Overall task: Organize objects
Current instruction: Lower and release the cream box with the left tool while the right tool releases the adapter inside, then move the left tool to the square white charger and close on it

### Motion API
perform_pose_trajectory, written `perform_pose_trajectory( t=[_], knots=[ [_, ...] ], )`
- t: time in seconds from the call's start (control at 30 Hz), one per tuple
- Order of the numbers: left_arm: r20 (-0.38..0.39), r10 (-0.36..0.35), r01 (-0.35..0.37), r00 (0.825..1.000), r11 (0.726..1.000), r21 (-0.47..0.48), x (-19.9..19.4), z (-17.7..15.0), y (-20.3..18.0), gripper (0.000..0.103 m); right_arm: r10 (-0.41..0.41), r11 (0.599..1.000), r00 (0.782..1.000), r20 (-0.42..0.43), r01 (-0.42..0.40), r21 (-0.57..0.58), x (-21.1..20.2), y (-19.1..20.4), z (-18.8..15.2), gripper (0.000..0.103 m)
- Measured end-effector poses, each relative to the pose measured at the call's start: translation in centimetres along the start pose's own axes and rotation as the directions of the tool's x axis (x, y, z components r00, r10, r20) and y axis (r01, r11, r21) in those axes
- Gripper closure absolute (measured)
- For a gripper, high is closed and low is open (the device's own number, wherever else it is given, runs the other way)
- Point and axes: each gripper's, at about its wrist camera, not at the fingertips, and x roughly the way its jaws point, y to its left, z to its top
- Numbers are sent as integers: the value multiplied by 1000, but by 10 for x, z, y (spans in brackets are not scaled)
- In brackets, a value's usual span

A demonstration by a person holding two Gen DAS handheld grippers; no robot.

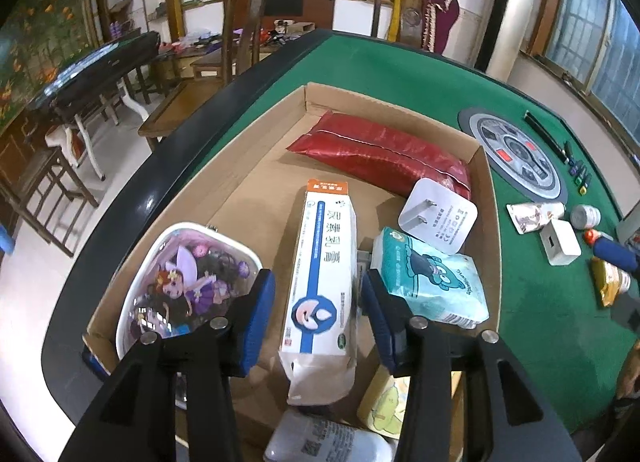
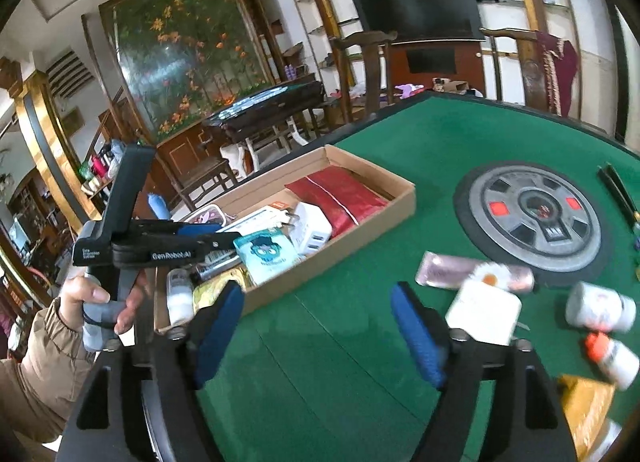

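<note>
A shallow cardboard box [image 1: 240, 166] sits on the green table [image 1: 540, 302]. It holds a red pouch [image 1: 380, 154], a white charger [image 1: 438, 218], a teal tissue pack [image 1: 432, 278], a cartoon pouch [image 1: 180, 282] and a white-and-blue toothpaste box [image 1: 324, 230]. My left gripper [image 1: 318, 282] hangs over the box, open. The toothpaste box lies between its blue pads [image 1: 260, 322], with a slim gap on each side. My right gripper [image 2: 316, 298] stands wide open above bare green felt, with nothing between its fingers. The cardboard box [image 2: 360, 230] lies to its left.
Loose on the felt to the right are a white block [image 2: 484, 310], a pink tube [image 2: 460, 272], a white jar [image 2: 600, 306], an orange-capped bottle [image 2: 612, 358] and a yellow packet [image 2: 588, 406]. A round control panel [image 2: 536, 222] marks the table's middle. A hand [image 2: 100, 302] grips the left tool.
</note>
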Motion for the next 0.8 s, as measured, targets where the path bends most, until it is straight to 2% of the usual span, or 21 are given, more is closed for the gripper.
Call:
perform_pose_trajectory(
  t=[0.03,0.1,0.17,0.2,0.23,0.3,0.43,0.5,0.63,0.73,0.8],
  knots=[
    [1,-5,5,1000,1000,-18,-1,-1,2,58,-1,1000,1000,6,1,14,-4,-4,-3,7],
    [1,-17,17,1000,998,-55,-5,-4,5,57,-12,999,1000,25,11,48,-13,-13,-9,3],
    [0,-56,56,998,993,-104,-9,-7,8,45,-31,995,999,31,28,91,-19,-25,-13,0],
    [-1,-87,86,996,988,-132,-12,-9,9,31,-39,993,999,33,35,115,-21,-31,-15,0],
    [2,-101,100,995,983,-154,-14,-11,9,25,-45,990,998,33,40,134,-22,-35,-16,0],
    [25,-118,121,993,978,-168,-24,-13,4,25,-49,984,998,30,43,173,-26,-44,-19,0],
    [68,-119,126,991,986,-111,-46,-16,-16,23,-64,983,997,42,56,176,-39,-50,-25,0],
    [65,-144,149,987,986,-79,-52,-16,-28,21,-81,984,995,51,71,165,-48,-52,-29,0],
    [29,-230,231,973,973,-15,-56,-20,-58,18,-130,981,989,71,118,152,-68,-60,-41,0],
    [-23,-297,297,955,954,45,-52,-22,-90,18,-158,974,981,109,137,182,-88,-71,-49,0],
    [-49,-312,315,949,945,83,-47,-24,-109,18,-172,968,976,133,142,207,-98,-78,-51,0]
  ],
)
